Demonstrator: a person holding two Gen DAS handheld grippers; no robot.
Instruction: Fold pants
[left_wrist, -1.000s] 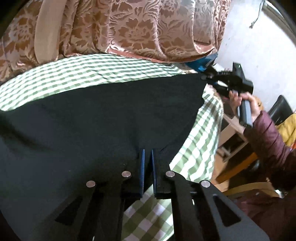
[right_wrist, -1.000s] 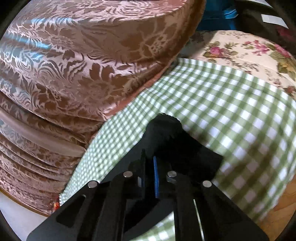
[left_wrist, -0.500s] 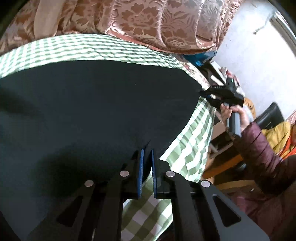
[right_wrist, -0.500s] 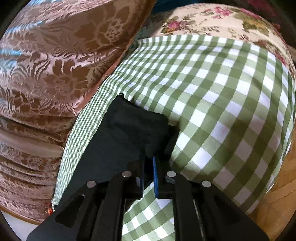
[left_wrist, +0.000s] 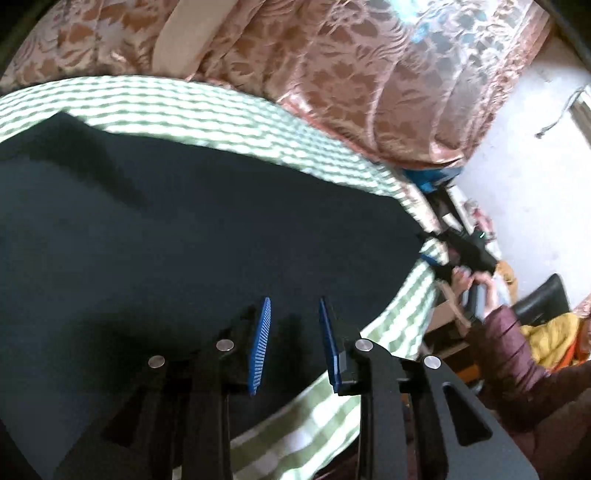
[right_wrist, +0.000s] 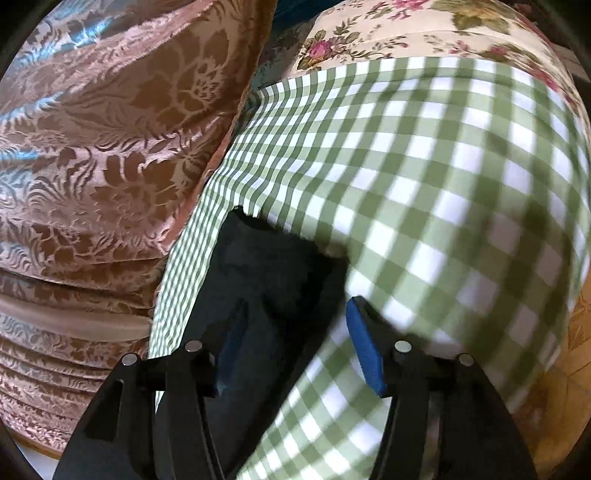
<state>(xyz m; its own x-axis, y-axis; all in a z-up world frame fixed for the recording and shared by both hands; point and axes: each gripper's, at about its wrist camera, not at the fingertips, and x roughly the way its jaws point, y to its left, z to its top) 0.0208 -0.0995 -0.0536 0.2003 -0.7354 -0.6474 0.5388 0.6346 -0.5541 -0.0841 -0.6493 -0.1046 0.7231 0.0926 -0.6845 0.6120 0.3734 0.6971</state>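
Black pants (left_wrist: 192, 240) lie spread flat on a green-and-white checked cloth (left_wrist: 207, 118). My left gripper (left_wrist: 293, 314) is open just above their near edge, with nothing between its blue pads. My right gripper (right_wrist: 291, 314) is open too, its jaws wide over a corner of the pants (right_wrist: 269, 266), which rests on the checked cloth (right_wrist: 424, 184). The right gripper also shows in the left wrist view (left_wrist: 439, 258), at the far right corner of the pants, held by a hand in a maroon sleeve.
A pink-brown floral brocade fabric (left_wrist: 351, 62) is piled behind the cloth, also in the right wrist view (right_wrist: 110, 129). A floral cushion (right_wrist: 424, 33) lies beyond the cloth's far edge. A black chair (left_wrist: 543, 299) and yellow cloth stand at the right by a white wall.
Both grippers have opened and let go of the pants. The pants, held taut before, now lie flat on the checked cloth.
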